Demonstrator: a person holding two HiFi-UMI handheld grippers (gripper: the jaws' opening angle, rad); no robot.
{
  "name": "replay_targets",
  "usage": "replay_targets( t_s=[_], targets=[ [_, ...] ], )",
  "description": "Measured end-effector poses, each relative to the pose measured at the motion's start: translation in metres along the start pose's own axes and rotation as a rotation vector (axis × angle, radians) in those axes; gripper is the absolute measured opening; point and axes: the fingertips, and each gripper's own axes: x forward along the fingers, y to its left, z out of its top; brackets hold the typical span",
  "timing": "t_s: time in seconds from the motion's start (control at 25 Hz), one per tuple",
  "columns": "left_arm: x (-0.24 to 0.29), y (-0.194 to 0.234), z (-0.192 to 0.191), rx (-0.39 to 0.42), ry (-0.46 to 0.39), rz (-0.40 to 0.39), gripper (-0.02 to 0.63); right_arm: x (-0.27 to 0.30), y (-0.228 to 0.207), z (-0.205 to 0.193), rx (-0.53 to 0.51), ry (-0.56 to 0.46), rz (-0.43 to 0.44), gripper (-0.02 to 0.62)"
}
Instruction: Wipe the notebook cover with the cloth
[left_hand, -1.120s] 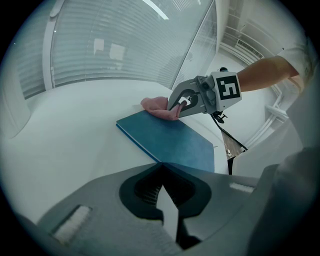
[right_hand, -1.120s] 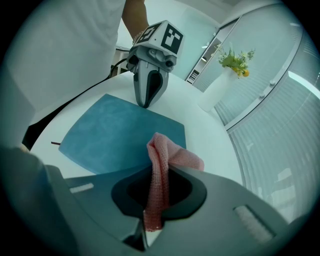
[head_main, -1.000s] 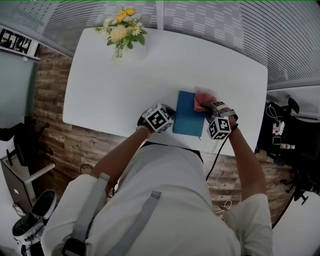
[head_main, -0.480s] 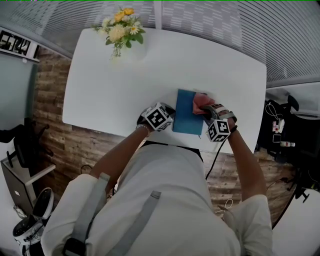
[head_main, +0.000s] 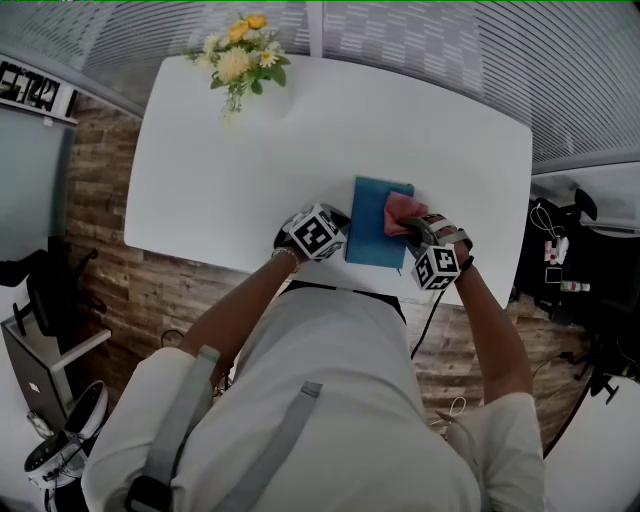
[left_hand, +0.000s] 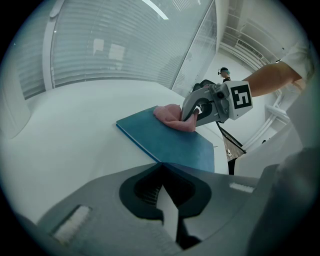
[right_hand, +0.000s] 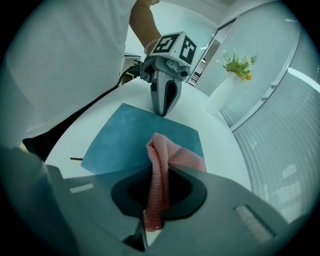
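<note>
A blue notebook (head_main: 374, 222) lies flat near the front edge of the white table (head_main: 230, 170). My right gripper (head_main: 417, 228) is shut on a pink cloth (head_main: 402, 209), which rests bunched on the right part of the cover. In the right gripper view the cloth (right_hand: 165, 155) hangs out of the jaws onto the notebook (right_hand: 135, 137). My left gripper (head_main: 343, 232) is shut, its tip set down on the notebook's left edge. The left gripper view shows the notebook (left_hand: 160, 140), the cloth (left_hand: 172, 117) and the right gripper (left_hand: 191, 116).
A vase of yellow and white flowers (head_main: 242, 62) stands at the table's far left corner and appears as flowers (right_hand: 239, 64) in the right gripper view. A thin dark stick (right_hand: 76, 159) lies on the table beside the notebook. Wooden floor and cables lie to the right.
My right gripper has drawn the cloth a little toward the front edge along the notebook's right side. The left gripper has stayed on the left edge.
</note>
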Motion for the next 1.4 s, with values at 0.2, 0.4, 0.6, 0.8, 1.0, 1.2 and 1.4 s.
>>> replay_targets(
  t_s=[0.2,0.4,0.6,0.8,1.0,1.2,1.4],
  targets=[
    [-0.001,0.0,0.001,0.0,0.001,-0.003,-0.002,-0.003,0.009,0.003,0.011,-0.008,0.009,0.011],
    [-0.001,-0.001,0.001,0.0,0.001,-0.004,-0.002,-0.007,0.017,0.006,0.023,-0.017,0.011,0.011],
    [-0.001,-0.001,0.001,-0.002,0.0,-0.005,-0.002,-0.008,0.025,0.009,0.027,-0.023,0.019,0.011],
    [0.0,0.0,0.001,-0.001,-0.001,-0.008,-0.002,-0.01,0.032,0.011,0.044,-0.032,0.021,0.011],
    [-0.001,-0.001,0.001,-0.004,0.0,-0.007,-0.002,-0.013,0.04,0.014,0.047,-0.039,0.027,0.012],
    [0.0,0.001,0.001,-0.002,0.001,-0.008,-0.002,-0.013,0.043,0.015,0.046,-0.042,0.03,0.012],
    [0.0,-0.001,0.001,-0.002,0.0,-0.007,-0.002,-0.016,0.049,0.016,0.057,-0.047,0.029,0.012]
  ],
)
